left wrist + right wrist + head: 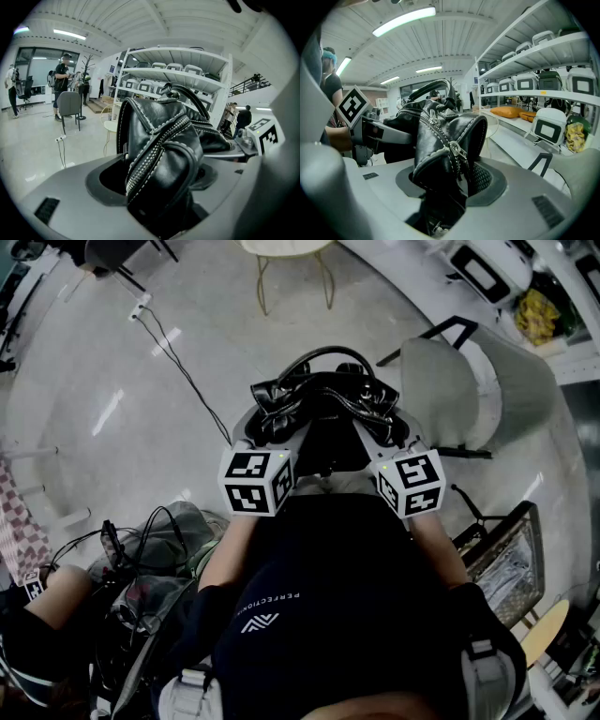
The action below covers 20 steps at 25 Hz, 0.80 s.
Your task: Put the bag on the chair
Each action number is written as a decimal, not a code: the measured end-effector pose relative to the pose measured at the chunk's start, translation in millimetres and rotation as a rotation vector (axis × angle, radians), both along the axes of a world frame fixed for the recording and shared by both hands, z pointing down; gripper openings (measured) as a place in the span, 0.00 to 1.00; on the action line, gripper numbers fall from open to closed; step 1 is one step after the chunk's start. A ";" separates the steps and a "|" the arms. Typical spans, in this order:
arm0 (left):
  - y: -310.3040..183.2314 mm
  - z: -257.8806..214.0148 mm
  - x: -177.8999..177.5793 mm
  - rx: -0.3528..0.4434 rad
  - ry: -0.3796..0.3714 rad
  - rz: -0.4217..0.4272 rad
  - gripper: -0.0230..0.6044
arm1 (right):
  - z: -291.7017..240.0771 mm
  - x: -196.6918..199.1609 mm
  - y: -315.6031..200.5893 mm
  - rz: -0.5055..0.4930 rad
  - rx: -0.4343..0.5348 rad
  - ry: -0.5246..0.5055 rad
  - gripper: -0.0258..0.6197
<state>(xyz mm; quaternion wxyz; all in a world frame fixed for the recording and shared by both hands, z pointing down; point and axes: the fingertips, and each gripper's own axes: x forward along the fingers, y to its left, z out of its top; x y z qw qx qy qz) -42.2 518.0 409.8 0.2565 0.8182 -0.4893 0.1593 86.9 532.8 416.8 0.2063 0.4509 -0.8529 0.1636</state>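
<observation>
Head view: chair (439, 390) sits upper right of bag (323, 409).
Left gripper (154, 187): clamps bag's end.
Right gripper (440, 187): clamps other end, nearer chair.

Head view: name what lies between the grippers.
The black bag spans that gap, its ends clamped by the left gripper and right gripper, in the head view.

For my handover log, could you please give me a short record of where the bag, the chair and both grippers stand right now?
bag: black leather handbag, held up off the floor
left gripper: jaws closed on the handbag's left end
right gripper: jaws closed on its right end
chair: grey chair, seat bare, ahead and to the right of the handbag
task state: handbag not yet on the chair
</observation>
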 end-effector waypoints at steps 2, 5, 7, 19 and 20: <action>0.5 1.4 -2.2 -0.003 0.000 -0.006 0.58 | 1.6 -2.2 -0.7 -0.007 -0.002 0.001 0.35; -0.5 2.7 -4.1 -0.004 0.003 -0.011 0.58 | 2.9 -4.2 -2.7 -0.013 -0.004 0.005 0.35; -1.0 3.0 -4.9 -0.004 0.003 -0.011 0.58 | 3.4 -4.9 -3.3 -0.015 -0.005 0.002 0.35; 3.4 8.8 -17.0 -0.017 0.013 -0.011 0.58 | 8.1 -16.7 -1.1 -0.032 -0.023 -0.021 0.35; 3.0 9.0 -19.0 -0.017 0.013 -0.011 0.58 | 8.3 -18.7 -1.8 -0.033 -0.024 -0.023 0.35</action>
